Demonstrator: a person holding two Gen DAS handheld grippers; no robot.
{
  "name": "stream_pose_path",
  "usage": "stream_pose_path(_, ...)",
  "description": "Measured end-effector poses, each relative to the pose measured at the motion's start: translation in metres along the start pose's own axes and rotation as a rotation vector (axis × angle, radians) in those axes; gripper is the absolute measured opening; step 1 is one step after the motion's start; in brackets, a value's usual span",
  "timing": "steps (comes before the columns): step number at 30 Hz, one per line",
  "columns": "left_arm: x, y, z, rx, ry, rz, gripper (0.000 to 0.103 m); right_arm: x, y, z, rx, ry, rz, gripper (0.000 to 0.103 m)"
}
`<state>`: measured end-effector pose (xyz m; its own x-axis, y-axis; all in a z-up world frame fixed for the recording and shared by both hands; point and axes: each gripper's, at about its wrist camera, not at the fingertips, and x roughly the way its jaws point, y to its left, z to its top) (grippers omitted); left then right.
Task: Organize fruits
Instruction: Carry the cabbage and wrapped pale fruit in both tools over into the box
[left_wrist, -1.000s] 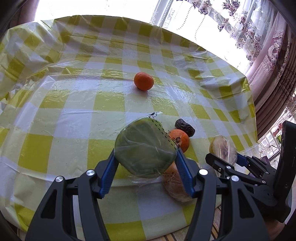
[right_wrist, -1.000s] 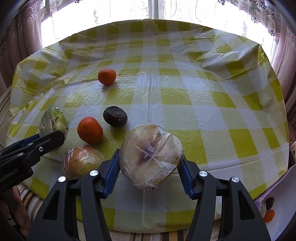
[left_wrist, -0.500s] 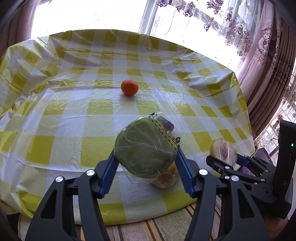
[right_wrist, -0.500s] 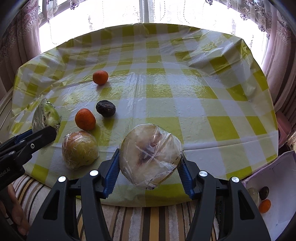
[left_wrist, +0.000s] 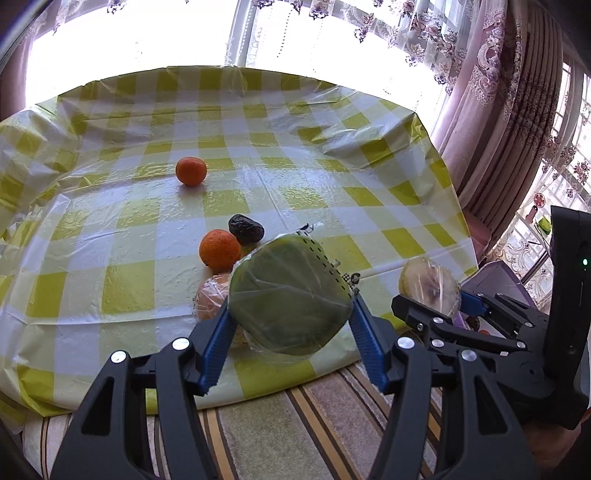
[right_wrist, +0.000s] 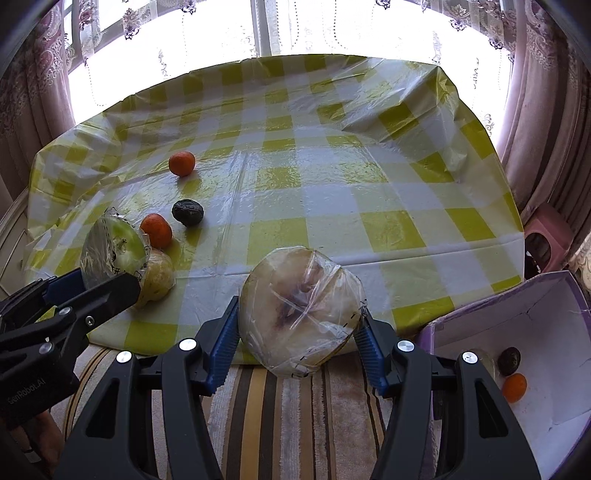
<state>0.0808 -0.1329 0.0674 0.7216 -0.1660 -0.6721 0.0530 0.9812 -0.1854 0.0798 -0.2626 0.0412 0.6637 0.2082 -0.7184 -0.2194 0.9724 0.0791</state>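
Your left gripper (left_wrist: 290, 325) stays clamped on the plastic-wrapped green fruit (left_wrist: 290, 299), your right gripper (right_wrist: 297, 334) on the wrapped pale-brown fruit (right_wrist: 299, 308). Both have pulled back off the yellow-checked tablecloth (right_wrist: 332, 192); the purple box (right_wrist: 535, 332) now fills the right-wrist view's lower right.

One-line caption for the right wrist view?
Right gripper holds a wrapped pale fruit above the table edge, beside a purple box.
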Motion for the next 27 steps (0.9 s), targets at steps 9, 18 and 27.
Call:
stream_pose_path(9,0.007,-0.054,-0.009,0.095,0.028,-0.056,0.061,-0.021,-0.044,-0.016,0.049,-0.010,-0.039,0.057)
stream_pose_path(18,0.019,-0.119,-0.023,0.214,0.064,-0.128,0.061,-0.035,-0.098,-0.043,0.115,0.018,-0.100,0.057)
stream_pose_path(27,0.038,-0.185,-0.045,0.378,0.119,-0.191,0.061,-0.039,-0.147,-0.074,0.151,0.078,-0.177,0.057)
